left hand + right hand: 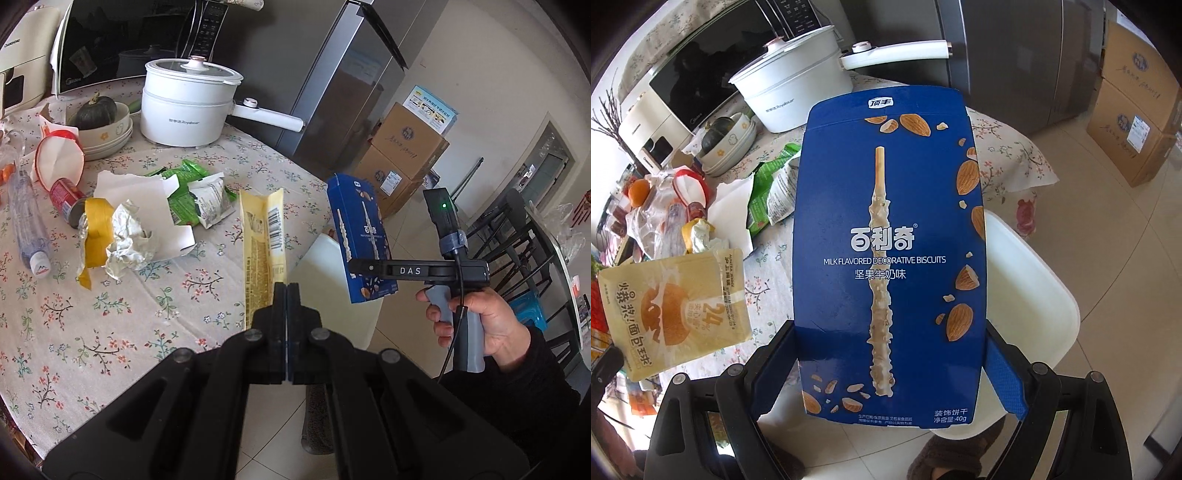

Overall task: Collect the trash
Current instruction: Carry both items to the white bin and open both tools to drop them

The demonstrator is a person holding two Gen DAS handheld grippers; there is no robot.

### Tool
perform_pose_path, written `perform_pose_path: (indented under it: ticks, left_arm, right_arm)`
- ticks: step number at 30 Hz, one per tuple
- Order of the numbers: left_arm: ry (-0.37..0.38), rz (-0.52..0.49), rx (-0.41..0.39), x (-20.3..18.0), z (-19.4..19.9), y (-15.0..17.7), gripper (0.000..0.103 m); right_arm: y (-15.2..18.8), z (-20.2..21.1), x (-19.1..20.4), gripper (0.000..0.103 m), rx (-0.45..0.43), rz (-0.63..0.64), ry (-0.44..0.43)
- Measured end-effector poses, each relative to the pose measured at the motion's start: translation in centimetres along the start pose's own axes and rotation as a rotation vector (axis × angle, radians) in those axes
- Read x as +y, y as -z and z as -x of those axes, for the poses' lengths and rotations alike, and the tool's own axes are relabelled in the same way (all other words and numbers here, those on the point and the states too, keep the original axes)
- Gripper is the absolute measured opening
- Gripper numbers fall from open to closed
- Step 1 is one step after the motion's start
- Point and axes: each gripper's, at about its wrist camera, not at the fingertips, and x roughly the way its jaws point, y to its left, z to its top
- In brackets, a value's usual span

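- Around us: floral tablecloth (122,295) littered with a green wrapper (184,181), torn white paper (147,206), crumpled foil with yellow tape (110,232), a red can (66,195) and a lying plastic bottle (27,225). At 11 o'clock in the left view, a white electric pot (184,103) beside stacked bowls holding a dark squash (96,110).
- White chair (1030,280) sits below the table edge at 3 o'clock in the right view; cardboard cartons (402,155) stand by the fridge (332,85).
- Nothing stands between the two held items; both hang over the table edge.
- Writing: box reads "MILK FLAVORED DECORATIVE BISCUITS", "40g"; the other tool's arm reads "DAS"; pot label is too small to confirm.
- We hold the left gripper (286,291) pinched tight on the yellow bread wrapper (264,243), flat, barcode facing us.
- Our right gripper (890,354) clamps the blue biscuit box (890,236) by its side edges, upright, top flap open, almond and biscuit-stick print.
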Motion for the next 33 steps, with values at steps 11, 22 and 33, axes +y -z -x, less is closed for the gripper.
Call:
perform_pose_path:
  ticks: [11,22,33]
  left_arm:
    - [0.091,-0.078,0.098,-5.6,-7.7,-0.3,0.000]
    - [0.079,-0.142,0.186,-8.0,-14.0,1.2,0.000]
    - [-0.041,-0.213,0.201,-7.3,-15.7,1.5,0.006]
  right_arm:
    - [1.7,-0.7,-6.7,0.094,0.036,-0.082,0.070]
    - [1.9,-1.2,-7.2,0.094,0.072,-0.097,0.107]
    - [1.5,-1.7,-7.1,0.094,0.089,-0.103,0.112]
